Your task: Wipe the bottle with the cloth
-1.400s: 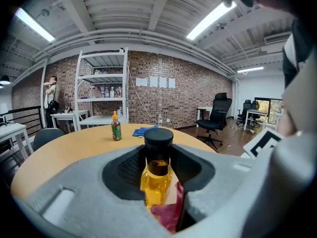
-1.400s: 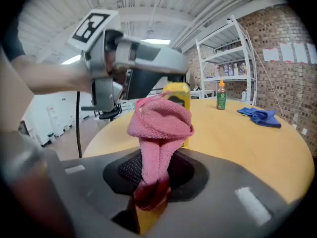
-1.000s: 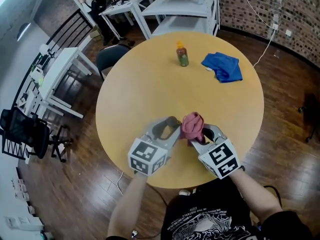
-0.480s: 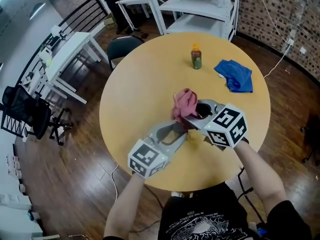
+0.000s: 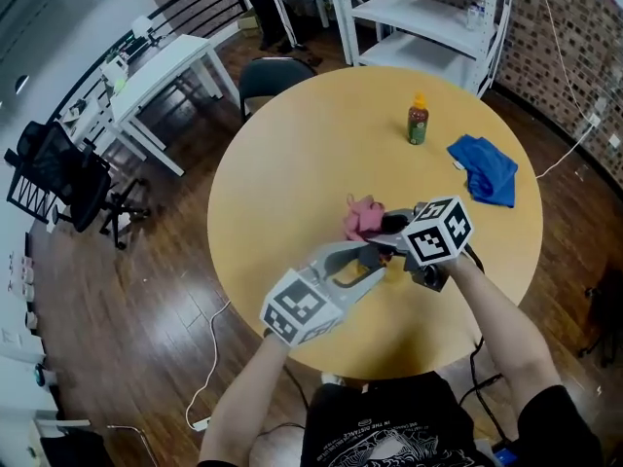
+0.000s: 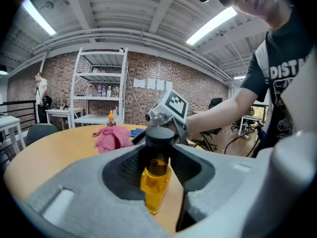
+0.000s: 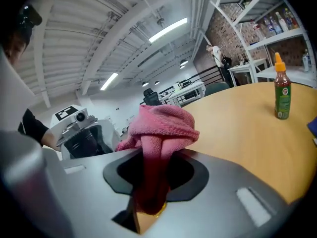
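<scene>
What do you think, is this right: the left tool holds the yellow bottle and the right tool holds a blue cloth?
Wrong colour: the right tool holds a pink cloth, as the right gripper view shows. The blue cloth lies on the table. The left tool does hold the yellow bottle.

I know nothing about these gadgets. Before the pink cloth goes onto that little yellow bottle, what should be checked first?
1. Is the yellow bottle held by the fingers of the left gripper? Ok.
2. Is the black cap on that bottle? Ok.
3. Is the pink cloth clamped in the right gripper? Ok.
4. Is the cloth touching the bottle? Cannot tell.
5. Are the green bottle and the blue cloth well away from both grippers? Ok.
</scene>
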Demonstrator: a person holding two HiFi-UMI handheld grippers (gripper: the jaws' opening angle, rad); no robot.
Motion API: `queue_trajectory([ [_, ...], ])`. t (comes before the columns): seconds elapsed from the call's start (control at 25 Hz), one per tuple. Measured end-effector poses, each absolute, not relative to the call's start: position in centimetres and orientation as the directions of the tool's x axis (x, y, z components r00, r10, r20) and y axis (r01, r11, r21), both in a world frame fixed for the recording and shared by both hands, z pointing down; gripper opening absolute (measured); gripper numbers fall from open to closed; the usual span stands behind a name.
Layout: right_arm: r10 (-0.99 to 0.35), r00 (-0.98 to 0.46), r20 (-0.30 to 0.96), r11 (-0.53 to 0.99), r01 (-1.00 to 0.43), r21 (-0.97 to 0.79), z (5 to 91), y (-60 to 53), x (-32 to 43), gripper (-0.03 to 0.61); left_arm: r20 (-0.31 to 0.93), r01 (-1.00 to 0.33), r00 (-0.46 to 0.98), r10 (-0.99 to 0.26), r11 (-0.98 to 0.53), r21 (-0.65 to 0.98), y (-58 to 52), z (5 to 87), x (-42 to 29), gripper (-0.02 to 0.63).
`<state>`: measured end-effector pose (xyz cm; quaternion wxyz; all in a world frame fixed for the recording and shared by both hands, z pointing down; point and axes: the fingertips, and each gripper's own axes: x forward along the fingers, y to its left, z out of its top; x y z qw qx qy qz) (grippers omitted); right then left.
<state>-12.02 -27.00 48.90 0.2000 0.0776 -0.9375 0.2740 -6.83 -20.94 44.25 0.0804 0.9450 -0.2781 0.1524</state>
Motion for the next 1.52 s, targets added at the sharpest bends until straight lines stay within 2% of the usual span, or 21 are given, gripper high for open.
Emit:
queue_trajectory([
  [0.56,0.046,-0.806,0.59,0.816,-0.31,-0.487,58.3,-26.8,-11.9,0.103,0.326,-0.538,0.811,-0.487,-0.839,0.086,-20.6,44.4,-7.3,0.16],
  [0.76,0.093,-0.788,0.609,0.82,-0.286,-0.496,59.4,-27.4,-11.6,0.104,0.329,-0.541,0.807,-0.49,-0.837,0.082,-20.8,44.7,-7.1,0.16],
  [0.88,0.091,-0.838,0.538,0.793,-0.266,-0.548,56.9,-29.7,-12.0,0.104,0.328,-0.538,0.809,-0.487,-0.839,0.082,-20.6,44.7,-6.8,0.16],
  [1.0,0.216,-0.85,0.481,0.769,-0.156,-0.62,54.2,-29.6,-13.4,0.104,0.324,-0.541,0.809,-0.491,-0.837,0.082,-20.8,44.5,-6.7,0.158],
  [1.16,0.474,-0.691,0.546,0.758,0.005,-0.652,54.7,-25.5,-14.0,0.103,0.323,-0.539,0.809,-0.491,-0.839,0.076,-21.1,44.5,-6.8,0.16],
  [1.52,0.614,-0.544,0.572,0.732,0.121,-0.671,55.3,-22.9,-16.9,0.1,0.317,-0.546,0.807,-0.499,-0.834,0.078,-21.1,44.2,-6.5,0.16],
])
